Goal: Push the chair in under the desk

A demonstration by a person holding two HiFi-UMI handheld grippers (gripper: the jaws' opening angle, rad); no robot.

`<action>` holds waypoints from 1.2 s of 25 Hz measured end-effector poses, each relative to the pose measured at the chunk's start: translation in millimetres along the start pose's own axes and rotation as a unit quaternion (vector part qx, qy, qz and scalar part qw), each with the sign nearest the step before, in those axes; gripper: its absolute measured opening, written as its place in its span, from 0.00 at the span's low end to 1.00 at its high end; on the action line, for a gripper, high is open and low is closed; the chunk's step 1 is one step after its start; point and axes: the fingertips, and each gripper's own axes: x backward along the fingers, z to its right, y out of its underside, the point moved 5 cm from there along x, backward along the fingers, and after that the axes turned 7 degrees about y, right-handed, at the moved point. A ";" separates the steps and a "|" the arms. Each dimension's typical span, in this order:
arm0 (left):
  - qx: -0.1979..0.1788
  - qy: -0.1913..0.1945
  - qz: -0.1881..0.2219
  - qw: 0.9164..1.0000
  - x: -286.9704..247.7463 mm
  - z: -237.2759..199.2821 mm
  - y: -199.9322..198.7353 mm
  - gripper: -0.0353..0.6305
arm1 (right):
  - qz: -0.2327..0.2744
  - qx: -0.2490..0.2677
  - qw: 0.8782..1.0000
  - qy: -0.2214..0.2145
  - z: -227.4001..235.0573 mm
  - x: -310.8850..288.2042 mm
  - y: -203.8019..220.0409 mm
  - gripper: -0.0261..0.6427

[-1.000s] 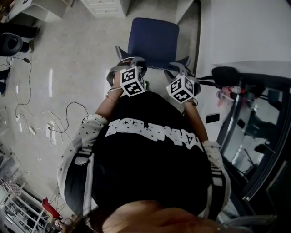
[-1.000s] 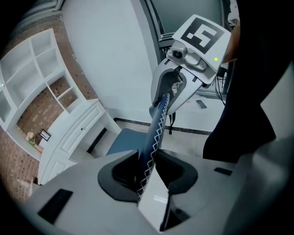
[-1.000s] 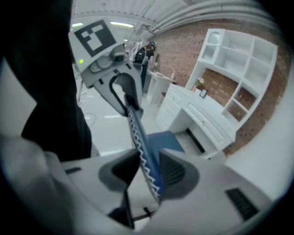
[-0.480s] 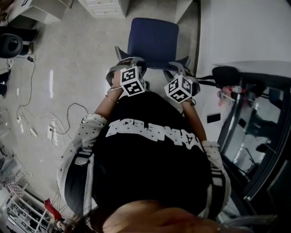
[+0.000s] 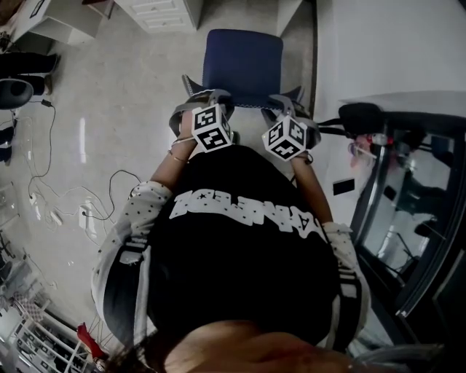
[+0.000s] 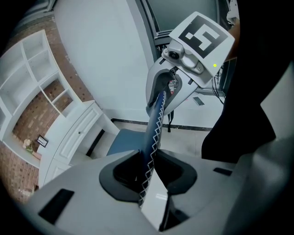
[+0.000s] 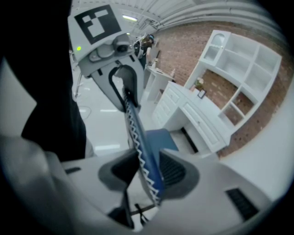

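Observation:
A blue chair stands in front of the white desk point(image 5: 164, 11), its seat point(image 5: 242, 62) pointing toward the desk. The backrest's thin top edge point(image 5: 245, 103) runs between my two grippers. My left gripper point(image 5: 207, 100) holds the edge's left part; the jaws are closing, with the stitched blue backrest point(image 6: 154, 133) pinched between them at my left gripper point(image 6: 149, 172). My right gripper point(image 5: 290, 108) is shut on the right part, the backrest point(image 7: 138, 133) crossing my right gripper point(image 7: 147, 172). A black torso hides the chair's lower part.
Cables and a power strip point(image 5: 84, 211) lie on the pale floor at left. A dark metal and glass frame point(image 5: 408, 189) stands close on the right, beside a white wall point(image 5: 378, 51). White shelves point(image 7: 239, 69) hang on a brick wall above the desk drawers point(image 7: 202, 119).
Both grippers and the chair have slid a little forward toward the desk. The hold on the backrest edge is unchanged.

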 end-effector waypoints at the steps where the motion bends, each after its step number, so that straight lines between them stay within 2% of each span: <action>1: 0.002 0.003 0.000 1.000 -0.2 0.1 -0.3 0.24 | 0.000 0.001 1.000 0.000 0.4 -0.5 -0.1 0.27; 10: 0.002 0.016 -0.002 1.000 -3.9 3.4 2.1 0.24 | -0.014 0.003 1.000 -0.009 -2.8 -4.1 1.2 0.27; 30: -0.004 0.012 -0.006 1.000 -12.0 -16.1 -1.4 0.24 | -0.028 0.007 1.000 -0.002 13.5 -20.7 0.4 0.28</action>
